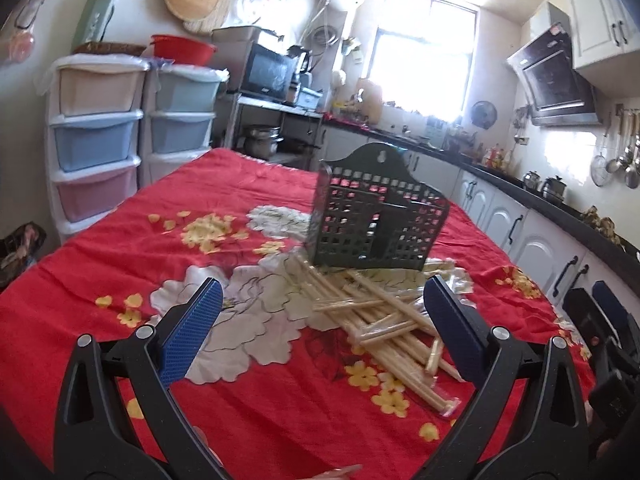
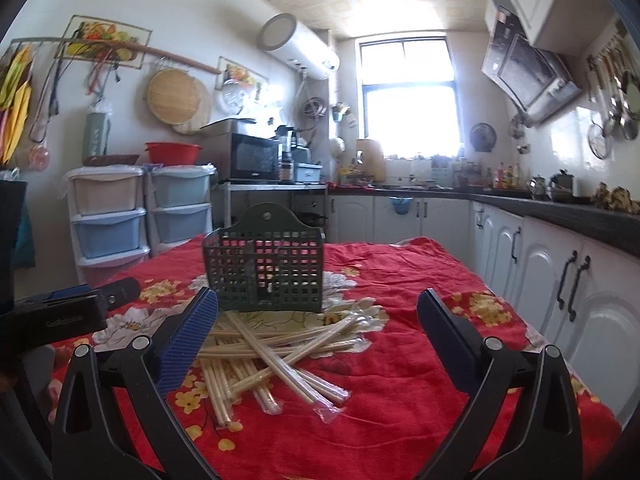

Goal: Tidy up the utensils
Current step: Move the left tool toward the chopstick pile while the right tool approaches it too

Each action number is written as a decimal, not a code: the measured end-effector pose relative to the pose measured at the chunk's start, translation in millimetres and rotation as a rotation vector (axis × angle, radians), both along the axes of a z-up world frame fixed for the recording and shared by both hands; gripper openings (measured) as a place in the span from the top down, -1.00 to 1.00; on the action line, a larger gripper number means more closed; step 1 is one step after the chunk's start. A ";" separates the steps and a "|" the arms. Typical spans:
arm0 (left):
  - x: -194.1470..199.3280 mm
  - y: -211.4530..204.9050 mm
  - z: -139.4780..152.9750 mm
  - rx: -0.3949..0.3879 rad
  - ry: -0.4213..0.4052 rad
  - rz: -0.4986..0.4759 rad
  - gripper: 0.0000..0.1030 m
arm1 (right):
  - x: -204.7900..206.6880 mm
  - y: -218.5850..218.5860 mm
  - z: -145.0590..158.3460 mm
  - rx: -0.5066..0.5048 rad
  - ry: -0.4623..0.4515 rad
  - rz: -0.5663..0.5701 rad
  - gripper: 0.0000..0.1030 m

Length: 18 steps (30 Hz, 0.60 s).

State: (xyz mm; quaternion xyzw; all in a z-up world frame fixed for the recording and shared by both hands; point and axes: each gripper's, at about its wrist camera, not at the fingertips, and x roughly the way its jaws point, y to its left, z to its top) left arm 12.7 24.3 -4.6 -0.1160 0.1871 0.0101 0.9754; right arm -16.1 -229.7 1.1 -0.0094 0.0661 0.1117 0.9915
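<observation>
A dark green plastic utensil basket [image 1: 376, 220] stands upright on the red flowered tablecloth [image 1: 120, 240], also in the right wrist view [image 2: 266, 268]. A loose pile of wrapped wooden chopsticks [image 1: 384, 316] lies just in front of it, seen too in the right wrist view [image 2: 272, 352]. My left gripper [image 1: 320, 320] is open and empty, above the cloth short of the pile. My right gripper [image 2: 318, 328] is open and empty, over the pile's near side. The right gripper shows at the left view's right edge [image 1: 608, 320]; the left gripper shows at the right view's left edge [image 2: 72, 308].
Stacked plastic drawers [image 2: 108, 220] stand beyond the table's far left. A microwave [image 2: 252, 158] sits on a rack behind. White cabinets with a dark counter [image 2: 560, 216] run along the right side. The cloth [image 2: 400, 280] lies bare right of the basket.
</observation>
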 end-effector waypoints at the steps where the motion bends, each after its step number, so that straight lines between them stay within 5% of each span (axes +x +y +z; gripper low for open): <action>1: 1.0 3.6 -0.4 -0.006 0.005 0.010 -0.80 | 1.0 3.0 1.7 -0.015 -0.002 0.016 -0.88; 18: 23.4 45.7 15.1 -0.057 0.065 0.039 -0.80 | 37.4 31.9 24.2 -0.056 0.090 0.192 -0.88</action>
